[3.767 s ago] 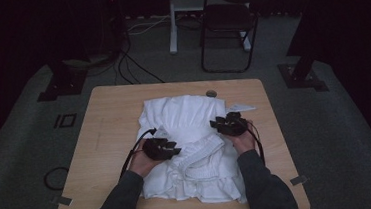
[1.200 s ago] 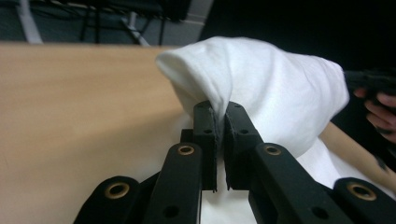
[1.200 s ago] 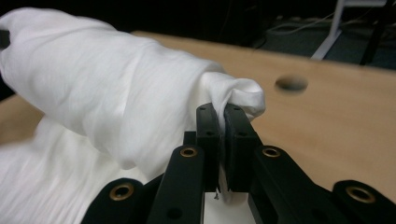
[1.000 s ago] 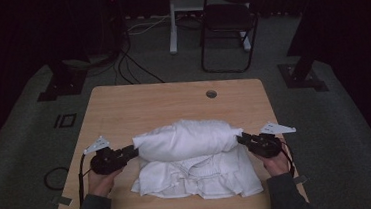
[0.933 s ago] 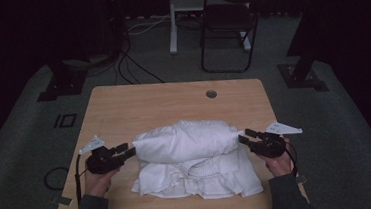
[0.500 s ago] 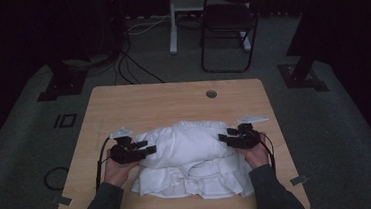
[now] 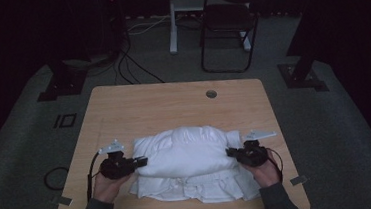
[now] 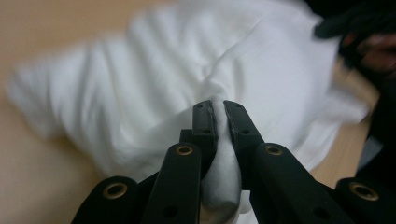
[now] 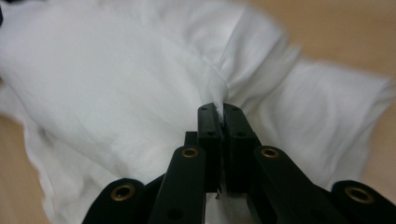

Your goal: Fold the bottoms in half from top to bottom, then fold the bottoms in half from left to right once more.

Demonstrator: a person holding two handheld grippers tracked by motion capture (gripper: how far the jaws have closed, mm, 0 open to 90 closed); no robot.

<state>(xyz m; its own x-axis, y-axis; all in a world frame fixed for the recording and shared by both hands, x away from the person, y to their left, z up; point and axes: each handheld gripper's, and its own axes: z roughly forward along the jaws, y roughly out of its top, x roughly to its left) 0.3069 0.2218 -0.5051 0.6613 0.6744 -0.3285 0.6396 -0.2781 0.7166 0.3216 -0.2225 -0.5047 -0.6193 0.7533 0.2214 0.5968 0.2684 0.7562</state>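
Observation:
A white cloth (image 7: 185, 154) lies folded on the wooden table (image 7: 173, 105), with a puffed upper layer over a flatter lower one. My left gripper (image 7: 140, 162) is at the upper layer's left end. In the left gripper view its jaws have just been closing, and the left gripper (image 8: 219, 105) is now shut on a pinched ridge of the cloth (image 8: 163, 70). At the right end is my right gripper (image 7: 229, 152). The right gripper (image 9: 219, 108) has also just been closing and now clamps a gathered fold of the cloth (image 9: 116, 70).
A round cable hole (image 7: 211, 94) sits near the table's far edge. Bare wood stretches behind the cloth. On the dark floor beyond are a chair (image 7: 227, 26), cables (image 7: 135, 63) and stand bases (image 7: 302, 78).
Both grippers moved in from wide of the cloth's ends, then drew back toward the front edge. Their jaws went from apart to shut on the upper layer, which now lies nearer the front.

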